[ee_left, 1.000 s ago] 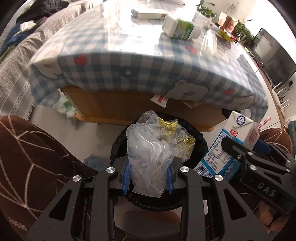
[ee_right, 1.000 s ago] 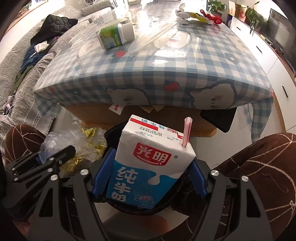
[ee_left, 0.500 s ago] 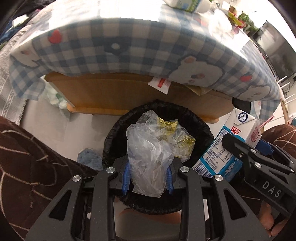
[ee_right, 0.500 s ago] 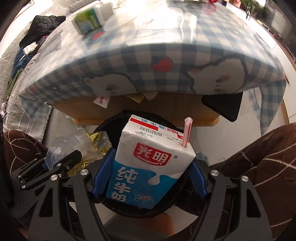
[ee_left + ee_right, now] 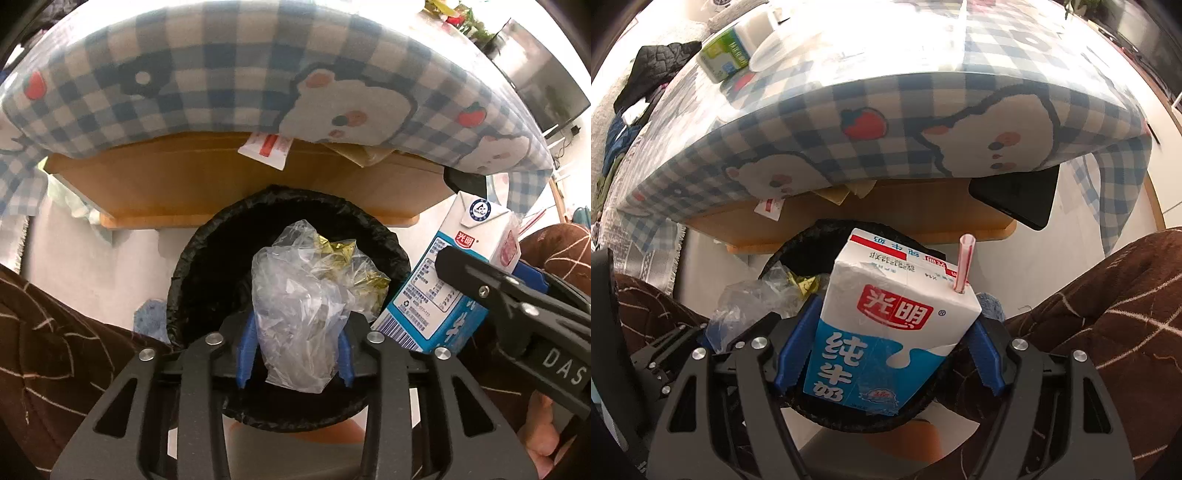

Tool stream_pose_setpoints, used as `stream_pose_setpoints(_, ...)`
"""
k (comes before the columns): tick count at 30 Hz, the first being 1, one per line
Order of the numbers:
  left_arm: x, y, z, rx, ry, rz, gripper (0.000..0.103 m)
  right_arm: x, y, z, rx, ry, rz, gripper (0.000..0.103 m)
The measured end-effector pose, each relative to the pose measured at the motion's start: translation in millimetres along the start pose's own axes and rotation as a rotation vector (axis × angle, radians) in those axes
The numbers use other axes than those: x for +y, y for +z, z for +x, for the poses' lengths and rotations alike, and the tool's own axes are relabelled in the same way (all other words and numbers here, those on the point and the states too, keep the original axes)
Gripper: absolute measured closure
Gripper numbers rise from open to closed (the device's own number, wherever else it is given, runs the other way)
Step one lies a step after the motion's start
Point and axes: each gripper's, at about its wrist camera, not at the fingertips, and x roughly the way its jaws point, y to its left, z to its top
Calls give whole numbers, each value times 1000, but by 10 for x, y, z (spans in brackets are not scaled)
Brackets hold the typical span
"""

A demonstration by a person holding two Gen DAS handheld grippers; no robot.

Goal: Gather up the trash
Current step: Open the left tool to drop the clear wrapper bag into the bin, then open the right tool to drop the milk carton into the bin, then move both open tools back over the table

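Left wrist view: a crumpled clear plastic bag, with gold-green foil wrappers bunched inside it, is pinched between the blue pads of the left gripper. It hangs right over the mouth of a round bin lined with a black bag. Just to the bag's right, and also over the bin's rim, is a blue-and-white milk carton, clamped from the side by the right gripper, whose black frame carries the letters DAS.

From the right wrist, the milk carton stands upright between that gripper's blue pads, the right gripper pressed against both of its sides. A red-and-white striped straw sticks up from the carton's top. The bin's black liner curves beneath and behind the carton. The plastic bag and the left gripper show at the carton's left.

Behind the bin is a low wooden table draped in a blue checked cloth with bears and strawberries. A green-and-white bottle lies on its side on the tabletop. Brown patterned trouser legs flank the bin on both sides, and a small blue patch sits on the pale floor by the bin's left edge.
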Motion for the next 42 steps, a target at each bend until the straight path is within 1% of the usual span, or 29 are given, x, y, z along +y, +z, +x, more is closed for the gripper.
stream_pose_setpoints(1, 6, -6, -18, -3, 3, 2, 64, 10, -11, -3, 0, -1, -5, 32)
stream_pose_setpoints(2, 13, -11, -36, -4, 2, 4, 60, 22, -13, -8, 0, -1, -9, 32)
stream_pose_setpoints(3, 30, -20, -65, -11, 7, 1, 52, 32, -13, -13, 1, -1, -12, 32)
stream_pose_setpoints(5, 62, -20, -133, -30, 13, -14, 43, 37, -15, -24, 1, 0, -14, 32)
stream_pose_setpoints(7, 89, -25, -183, -41, 17, -19, 37, 34, -15, -24, 3, 2, -13, 32)
stream_pose_setpoints(9, 134, -31, -238, -54, 23, -30, 28, 40, -13, -24, 3, 0, -19, 32)
stream_pose_setpoints(13, 233, -51, -321, -79, 53, -30, 22, 60, -13, -8, 4, 7, -34, 32)
stream_pose_setpoints(15, 315, -51, -344, -88, 97, -30, 18, 97, -20, 20, 7, 28, -46, 32)
stream_pose_setpoints(16, 358, -48, -359, -89, 93, -44, 16, 111, -26, 35, 11, 31, -48, 32)
stream_pose_setpoints(18, 433, -37, -379, -87, 86, -65, 9, 149, -40, 63, 17, 38, -54, 32)
stream_pose_setpoints(20, 488, -29, -414, -98, 97, -75, 6, 190, -45, 82, 20, 39, -64, 32)
stream_pose_setpoints(25, 576, -34, -396, -95, 117, -89, 6, 289, -43, 109, 23, 42, -88, 32)
stream_pose_setpoints(37, 544, -30, -348, -90, 128, -99, 6, 335, -49, 154, 39, 34, -98, 31)
stream_pose_setpoints(39, 543, -32, -342, -89, 126, -99, 6, 327, -48, 145, 36, 34, -96, 30)
stream_pose_setpoints(42, 555, -35, -350, -93, 117, -101, 6, 289, -50, 85, 23, 28, -94, 25)
